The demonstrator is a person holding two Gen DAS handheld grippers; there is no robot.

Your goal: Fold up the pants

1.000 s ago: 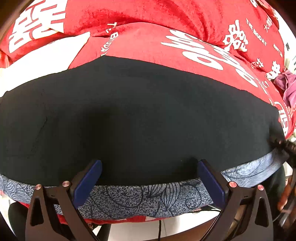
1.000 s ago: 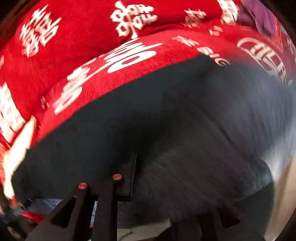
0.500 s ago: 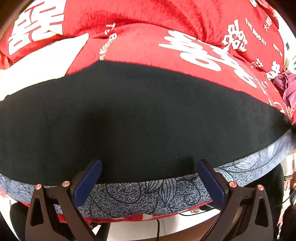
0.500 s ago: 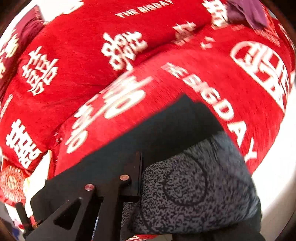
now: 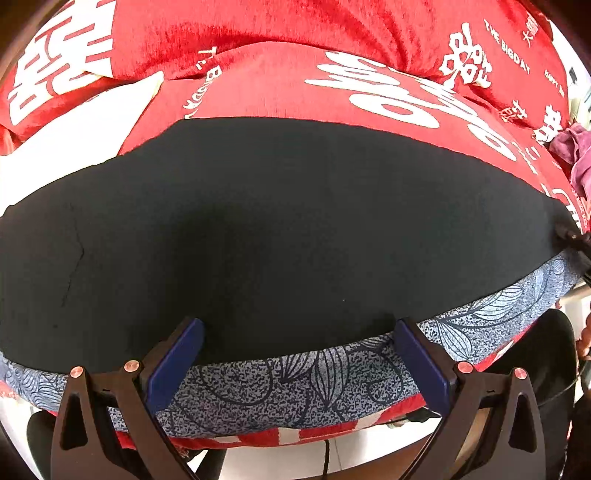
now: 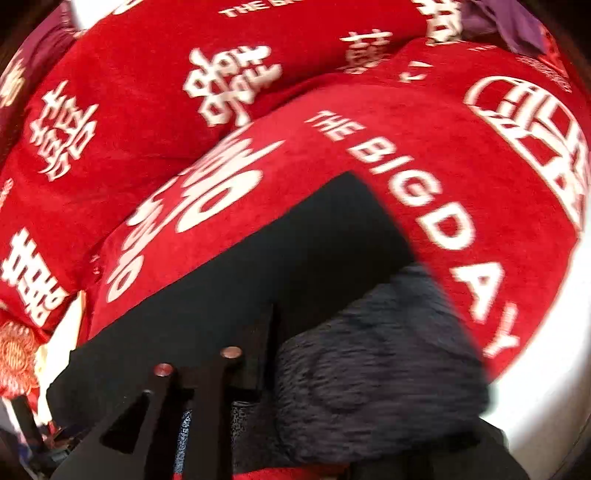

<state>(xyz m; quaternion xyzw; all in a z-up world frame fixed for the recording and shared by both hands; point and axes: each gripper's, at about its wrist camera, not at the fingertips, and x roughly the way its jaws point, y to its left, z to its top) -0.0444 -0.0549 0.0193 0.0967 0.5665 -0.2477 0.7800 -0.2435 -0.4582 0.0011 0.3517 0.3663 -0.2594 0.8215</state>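
Observation:
The black pants (image 5: 280,229) lie flat across a red blanket, with a blue-grey leaf-patterned band (image 5: 280,384) along the near edge. My left gripper (image 5: 295,332) is open, its blue pads (image 5: 173,362) resting on the near edge of the black cloth. My right gripper (image 6: 273,354) is shut on the right end of the pants (image 6: 258,266), holding the patterned band (image 6: 376,373) bunched up beside its left finger; the right finger is hidden under the cloth. The right gripper's tip shows at the far right edge of the left wrist view (image 5: 576,240).
A red blanket with white lettering (image 5: 332,81) (image 6: 443,155) covers the surface. A purple cloth (image 5: 576,155) (image 6: 517,22) lies at the far right. A white patch (image 5: 74,125) shows at left. A red tassel (image 6: 14,354) sits at the left edge.
My right gripper has moved with the pants' end, and the patterned band now sits more bunched. The left gripper has stayed open in place.

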